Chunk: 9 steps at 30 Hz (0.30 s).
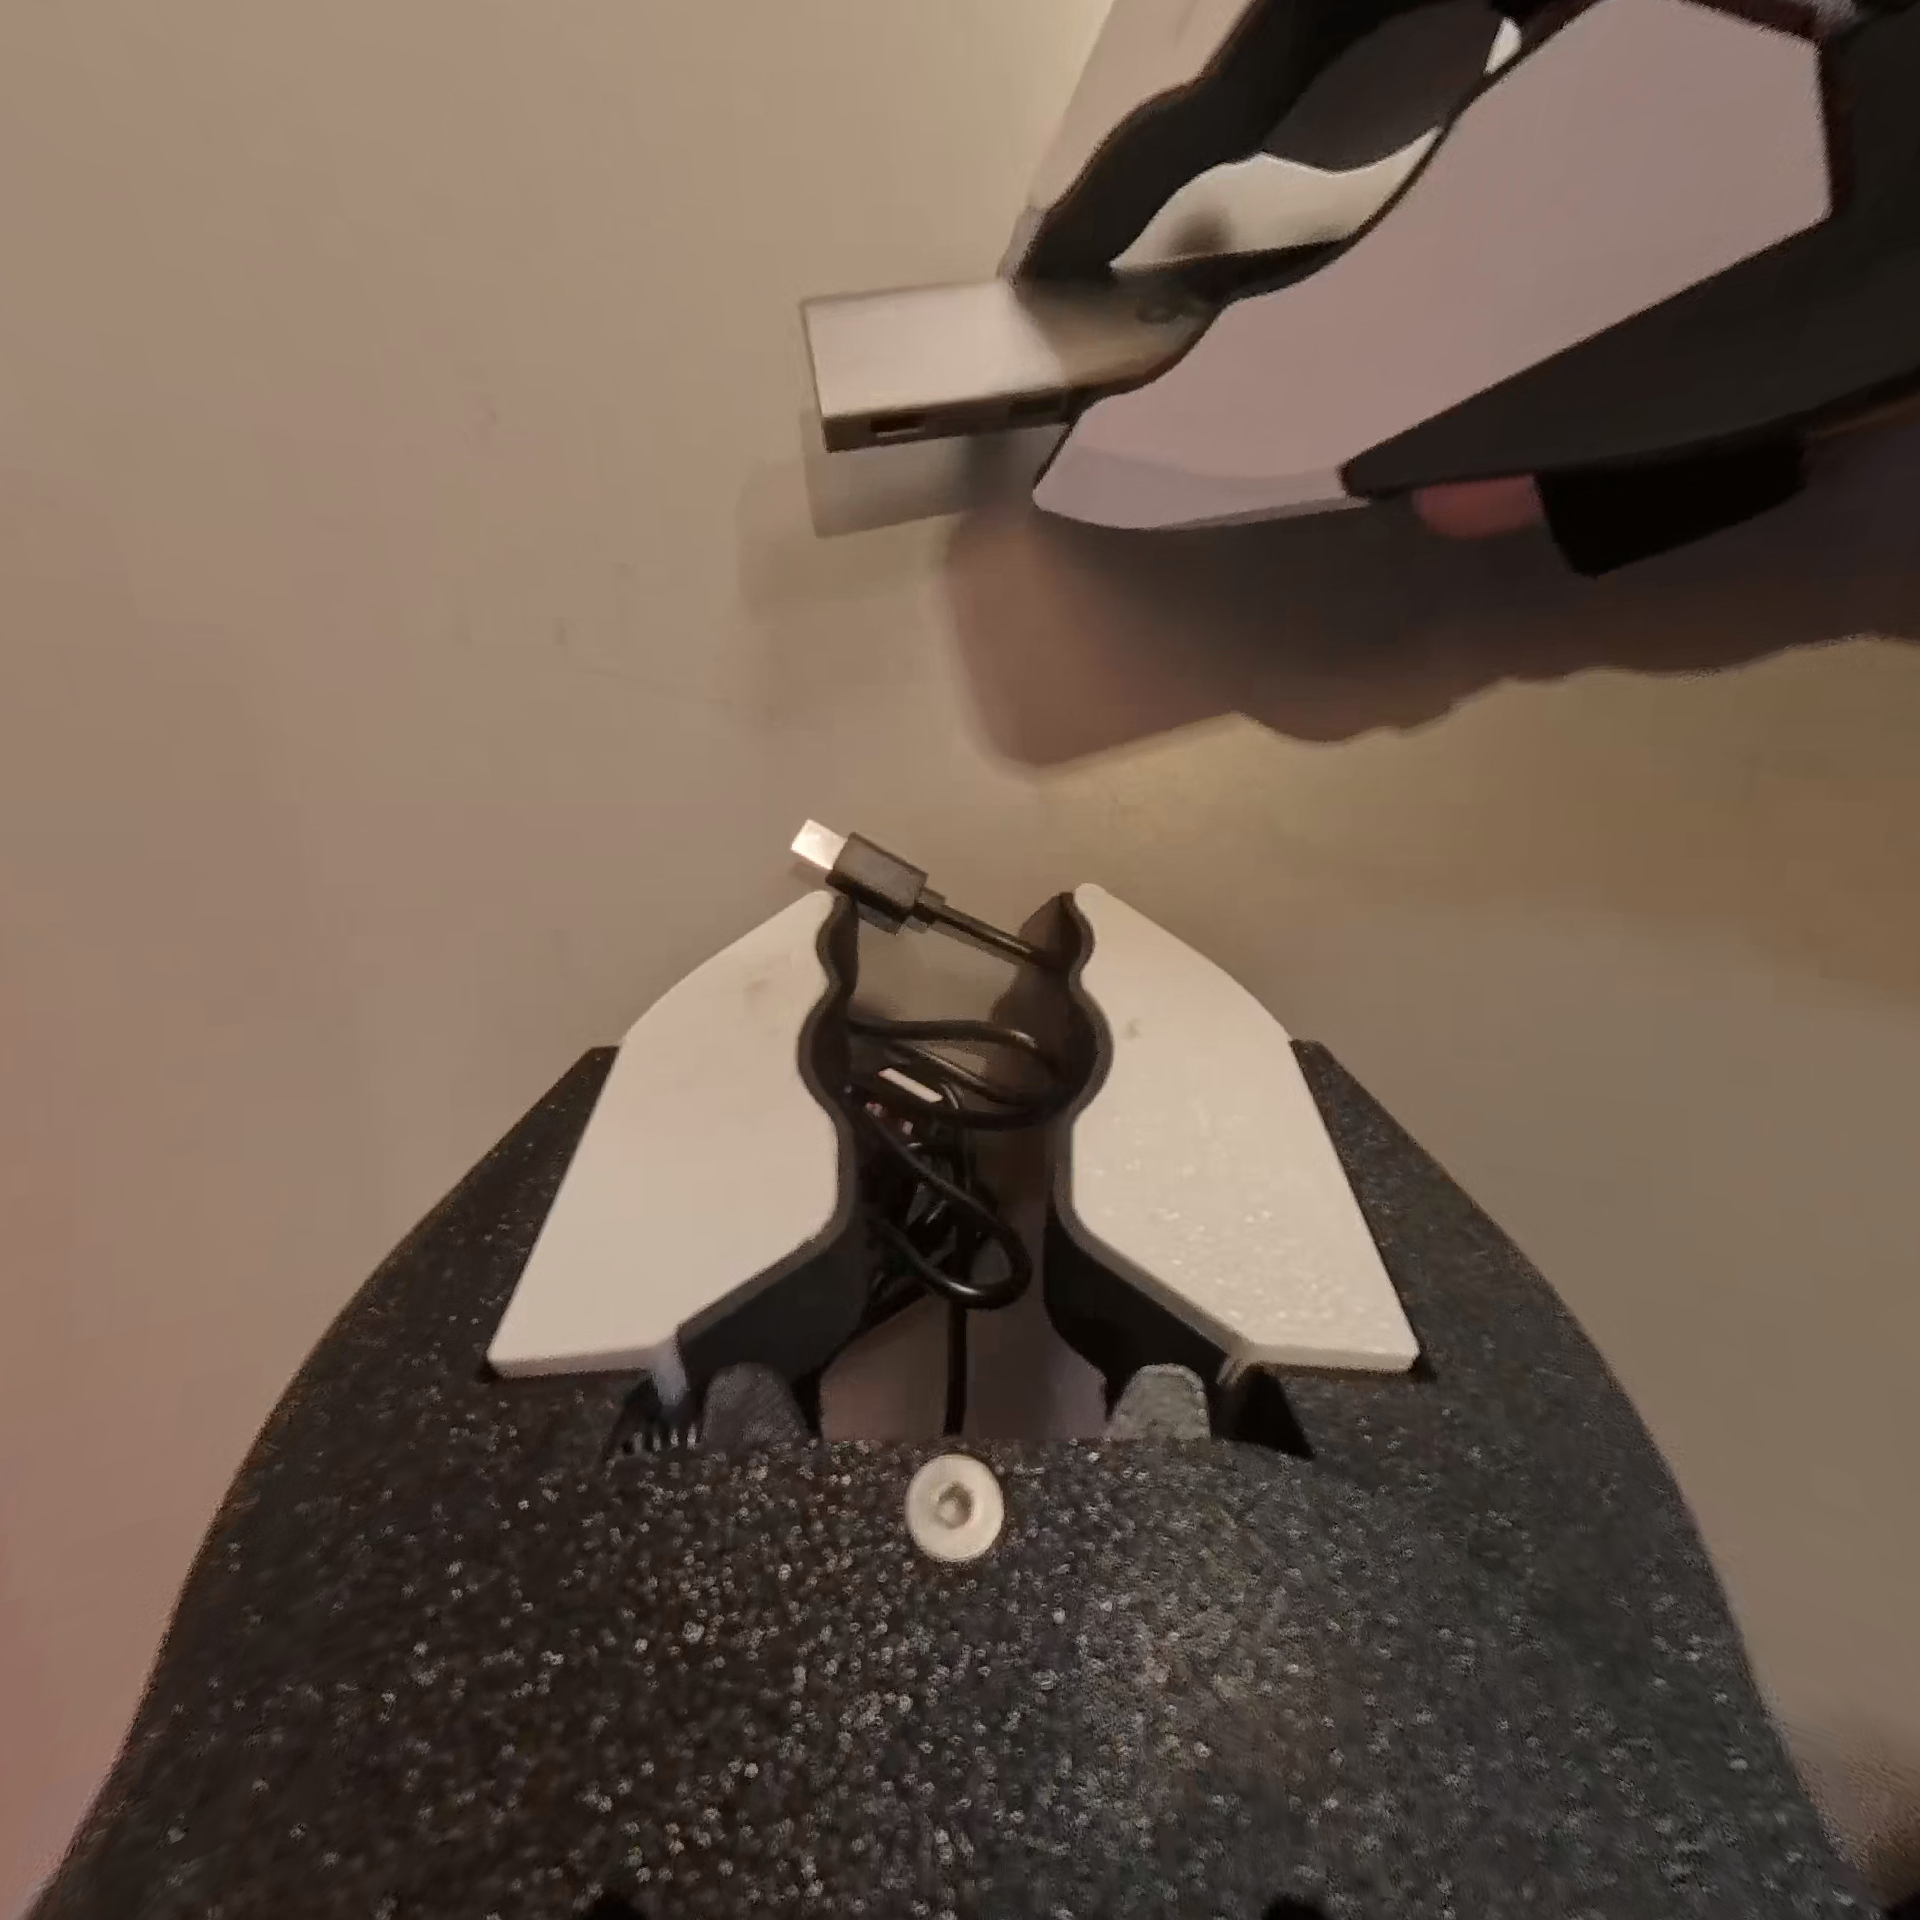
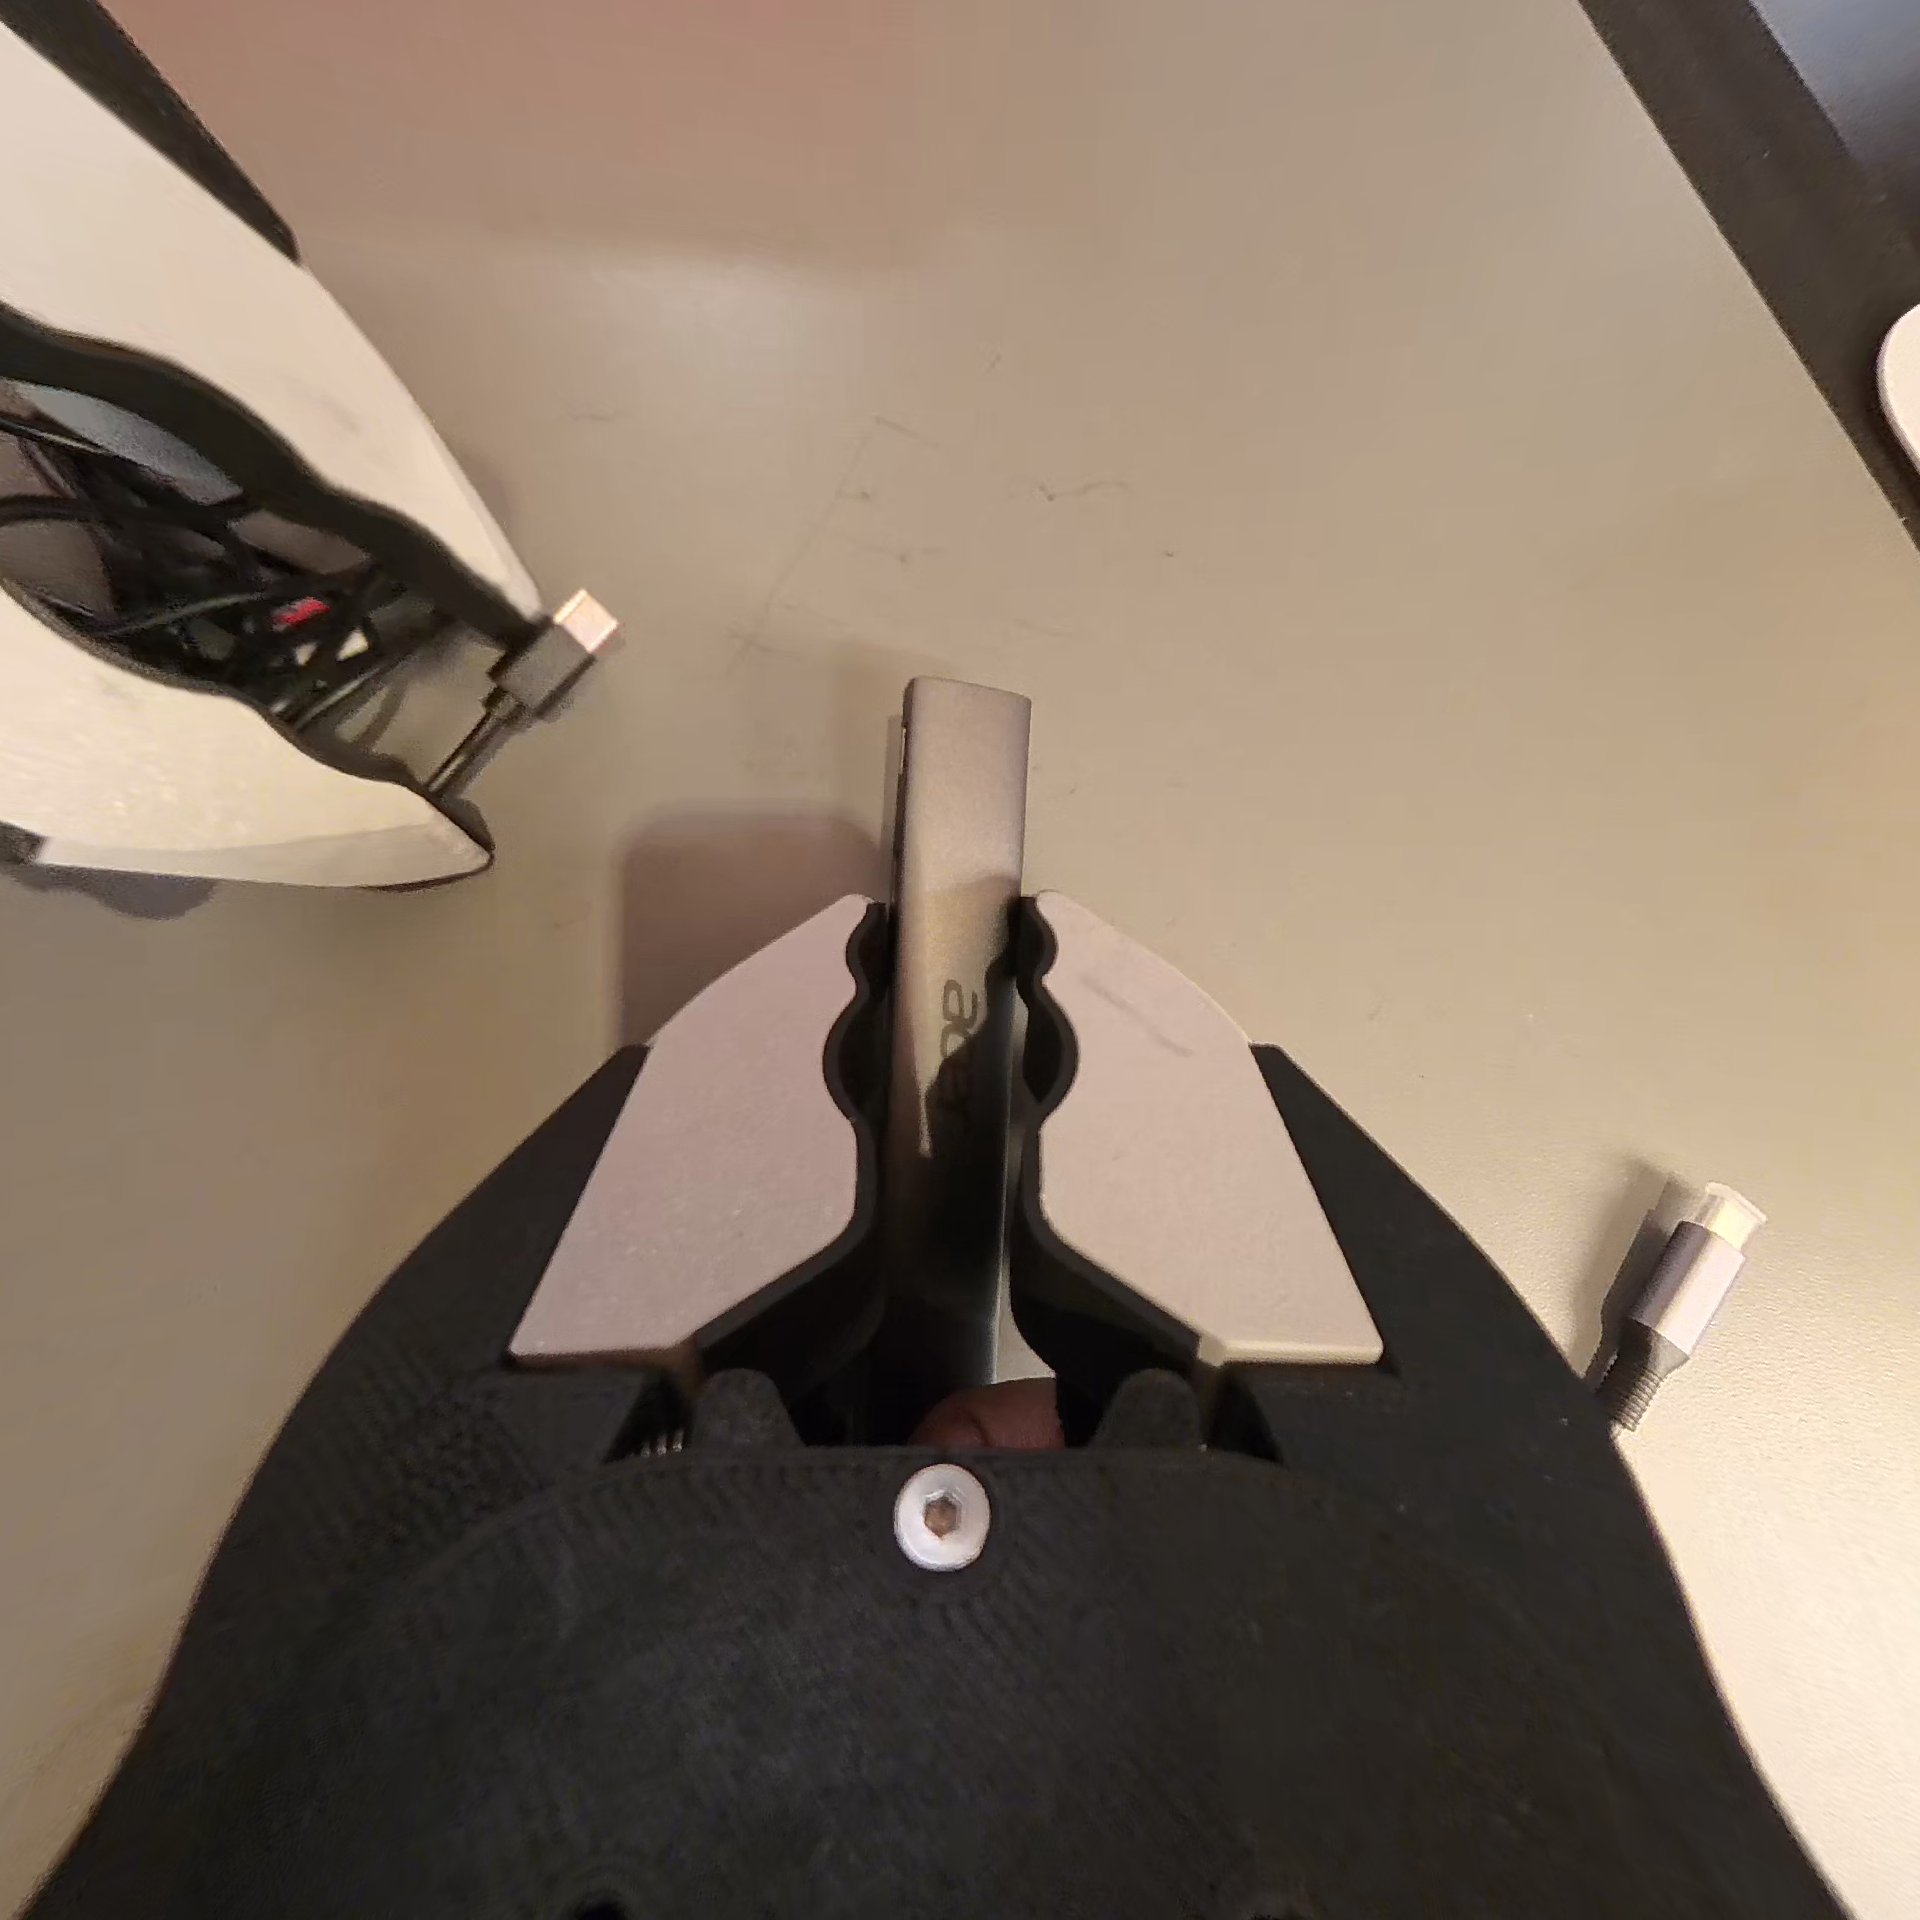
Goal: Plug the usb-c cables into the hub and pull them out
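My right gripper [image 2: 956, 914] is shut on a grey hub [image 2: 961, 810], which sticks out forward above the beige table. In the left wrist view the hub [image 1: 914, 353] hangs at the upper right in the right gripper [image 1: 1049, 384], with its port side [image 1: 899, 426] facing my left gripper. My left gripper [image 1: 951, 914] holds a black usb-c cable [image 1: 868, 873] slantwise across its fingertips. The metal plug tip points up-left, short of the hub and apart from it. Coils of cable fill the gap between the fingers. The left gripper [image 2: 509, 727] and its plug [image 2: 577, 644] show left of the hub.
A second usb-c cable with a silver-grey plug [image 2: 1683, 1278] lies on the table [image 2: 1247, 520] to the right of my right gripper. A dark edge [image 2: 1766, 156] and a pale rounded object [image 2: 1901, 395] sit at the far right.
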{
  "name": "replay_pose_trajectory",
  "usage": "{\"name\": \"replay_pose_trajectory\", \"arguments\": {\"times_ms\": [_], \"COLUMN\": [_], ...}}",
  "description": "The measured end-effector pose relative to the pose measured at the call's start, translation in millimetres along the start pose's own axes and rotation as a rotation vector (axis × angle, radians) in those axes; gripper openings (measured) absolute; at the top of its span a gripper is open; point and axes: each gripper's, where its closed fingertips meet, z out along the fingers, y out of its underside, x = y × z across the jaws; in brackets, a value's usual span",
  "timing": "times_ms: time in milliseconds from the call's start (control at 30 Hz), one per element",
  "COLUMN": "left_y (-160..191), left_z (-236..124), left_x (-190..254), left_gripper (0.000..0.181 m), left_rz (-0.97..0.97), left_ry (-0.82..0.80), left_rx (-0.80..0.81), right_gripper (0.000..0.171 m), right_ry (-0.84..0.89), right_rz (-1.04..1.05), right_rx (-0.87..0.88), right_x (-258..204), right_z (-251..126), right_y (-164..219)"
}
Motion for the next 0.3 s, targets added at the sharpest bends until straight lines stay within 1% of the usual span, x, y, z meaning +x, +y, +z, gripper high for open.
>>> {"name": "replay_pose_trajectory", "arguments": {"times_ms": [167,233,300], "left_y": [-2,-3,0], "left_z": [1,1,0], "left_x": [11,16,24], "left_gripper": [0.016,0.013,0.01], "left_rz": [0.212,0.32,0.41], "left_ry": [0.108,0.157,0.244], "left_rx": [0.017,0.029,0.028], "right_gripper": [0.024,0.024,0.024], "right_ry": [-0.013,-0.031,-0.042], "right_rz": [-0.011,-0.039,-0.067], "right_rx": [0.001,0.004,0.008], "right_x": [-2,-5,-7], "right_z": [0,-1,-2], "right_y": [0,1,1]}}
